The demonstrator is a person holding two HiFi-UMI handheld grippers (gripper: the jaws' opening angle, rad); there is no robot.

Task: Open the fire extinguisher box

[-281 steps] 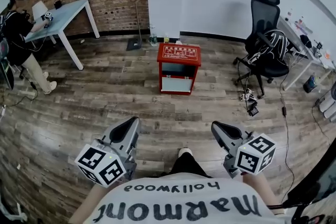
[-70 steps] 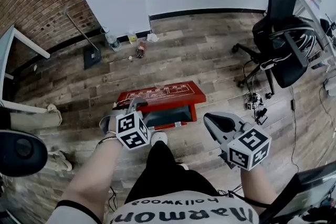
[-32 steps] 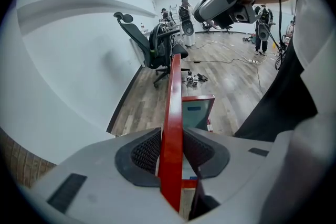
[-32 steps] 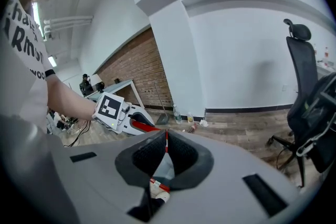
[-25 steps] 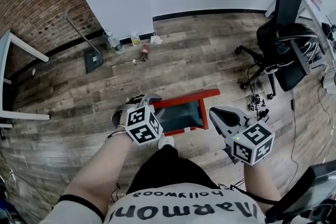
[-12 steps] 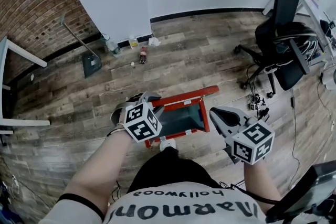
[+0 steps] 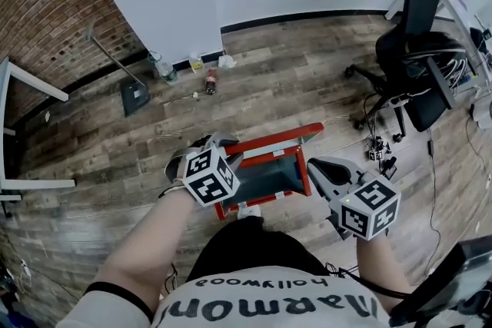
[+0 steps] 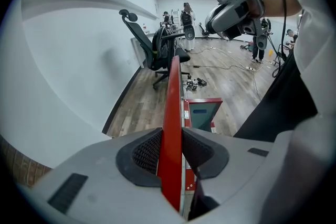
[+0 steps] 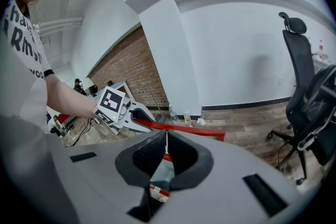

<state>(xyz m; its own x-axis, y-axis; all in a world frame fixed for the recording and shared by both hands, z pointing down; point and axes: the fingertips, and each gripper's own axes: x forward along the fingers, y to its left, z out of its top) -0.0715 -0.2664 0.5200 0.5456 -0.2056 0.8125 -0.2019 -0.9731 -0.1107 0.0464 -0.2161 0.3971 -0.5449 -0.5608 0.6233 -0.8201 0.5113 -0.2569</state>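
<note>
Red metal fire extinguisher box (image 7: pixel 266 174) on wood-plank floor (image 7: pixel 254 88) at the person's feet, its red lid (image 7: pixel 280 138) tilted up, left gripper (image 7: pixel 217 144) jaws pinching the lid's edge, right gripper (image 7: pixel 317 168) jaws pressed together, empty, just beside the box.

Red lid (image 8: pixel 173 86), grey left claw (image 8: pixel 171 144), brown floor (image 7: pixel 307 73)

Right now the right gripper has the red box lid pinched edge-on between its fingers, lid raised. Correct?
Wrong gripper. The left gripper has the red box lid pinched edge-on between its fingers, lid raised; the left gripper view shows it. The right gripper is shut on nothing.
</note>
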